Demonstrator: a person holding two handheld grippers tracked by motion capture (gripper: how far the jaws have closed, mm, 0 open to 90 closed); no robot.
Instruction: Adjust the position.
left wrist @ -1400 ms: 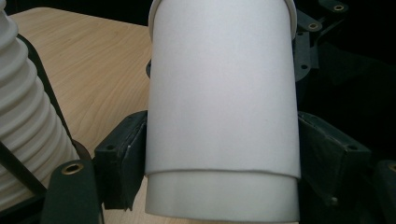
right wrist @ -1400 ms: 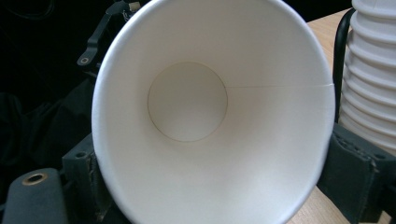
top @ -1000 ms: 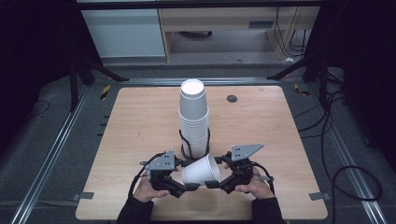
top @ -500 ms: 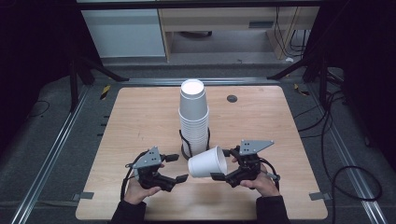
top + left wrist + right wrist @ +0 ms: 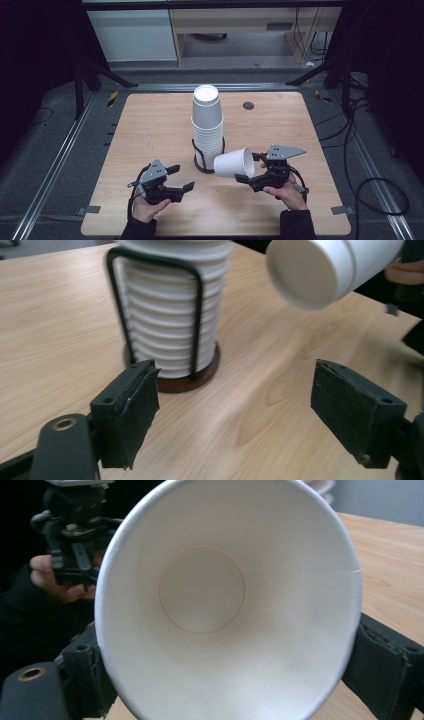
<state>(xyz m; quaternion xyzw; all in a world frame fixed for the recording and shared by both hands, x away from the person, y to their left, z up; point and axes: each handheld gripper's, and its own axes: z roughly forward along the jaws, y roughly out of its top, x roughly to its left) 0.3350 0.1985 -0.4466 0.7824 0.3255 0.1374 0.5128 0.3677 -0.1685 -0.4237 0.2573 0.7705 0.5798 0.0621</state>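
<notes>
Your right gripper (image 5: 246, 176) holds the paper cup (image 5: 234, 163) sideways just beside the cup stack (image 5: 207, 127), your left gripper (image 5: 181, 178) is wide and empty, so squeezing could crush the cup.

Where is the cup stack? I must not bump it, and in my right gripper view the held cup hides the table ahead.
Observer: The stack stands in a wire holder mid-table. Your cup lies sideways in the air with its bottom towards the stack's lower part, close but apart.
Operator: Is the other hand's tool in my way?
Observer: No. The left gripper is on the near side of the stack, to the left in the high view, with its jaws open and nothing between them.
</notes>
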